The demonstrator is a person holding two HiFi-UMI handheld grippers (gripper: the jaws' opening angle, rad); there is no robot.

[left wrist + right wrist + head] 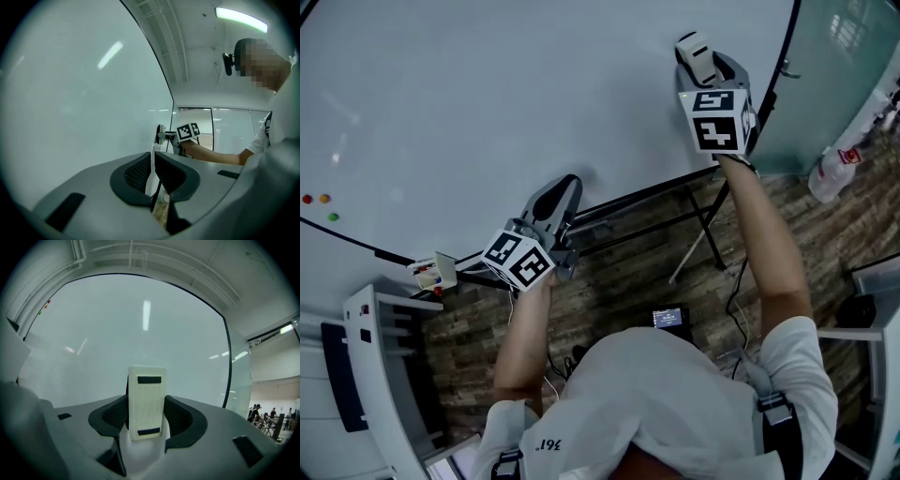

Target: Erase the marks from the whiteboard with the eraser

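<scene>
The whiteboard (487, 112) fills the upper left of the head view, and its visible face shows no marks. My right gripper (698, 58) is raised near the board's right edge, shut on a white eraser (695, 47). In the right gripper view the eraser (146, 401) stands upright between the jaws, in front of the board (140, 324). My left gripper (566, 186) hangs by the board's lower edge with its jaws together and nothing held. Its fingers (140, 173) meet in the left gripper view, where the right gripper (162, 137) shows further along the board.
Red, orange and green magnets (321, 202) sit at the board's left. A small box of markers (433, 273) rests at the lower left edge. The board's black stand legs (698, 220) cross the wooden floor. A bottle (834, 169) stands by the glass wall on the right.
</scene>
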